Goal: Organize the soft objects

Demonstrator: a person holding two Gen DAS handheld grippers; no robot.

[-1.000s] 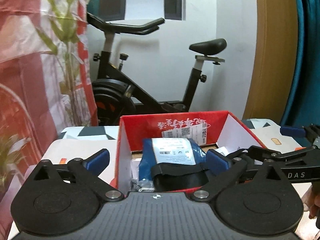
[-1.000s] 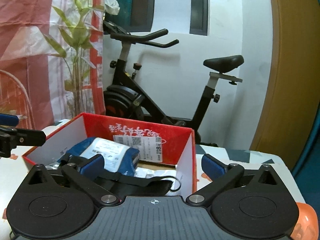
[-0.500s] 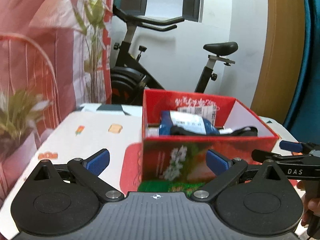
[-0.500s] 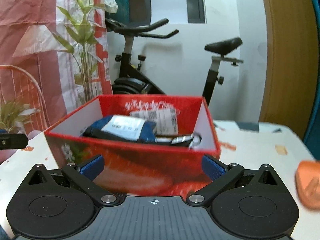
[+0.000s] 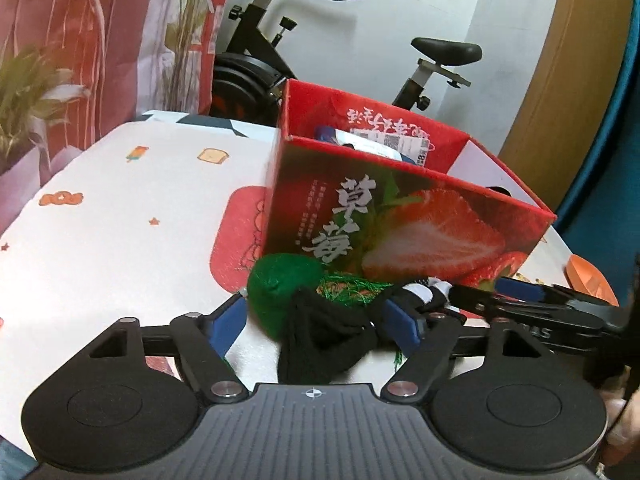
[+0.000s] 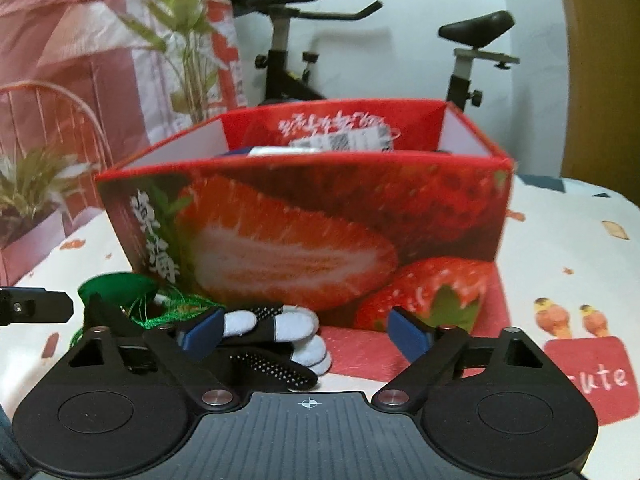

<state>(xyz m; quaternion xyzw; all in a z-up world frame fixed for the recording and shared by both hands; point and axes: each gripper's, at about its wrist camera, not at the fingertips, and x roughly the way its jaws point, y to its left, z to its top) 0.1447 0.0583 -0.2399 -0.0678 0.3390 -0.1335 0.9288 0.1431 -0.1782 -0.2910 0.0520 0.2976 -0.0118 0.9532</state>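
Both grippers are hovering low over the table (image 5: 120, 208) before the red strawberry box (image 5: 400, 216). The left gripper (image 5: 316, 324) is closing, its blue pads straddling a black cloth (image 5: 320, 340) beside a green mesh bundle (image 5: 280, 280), not yet pressing. The right gripper (image 6: 306, 332) is closing too, jaws apart, a black-and-white glove (image 6: 280, 332) lying by its left pad.

A green net bundle (image 5: 282, 282), a crumpled black cloth (image 5: 324, 338) and a black-and-white glove (image 6: 280, 330) lie before the strawberry box (image 5: 400, 224).
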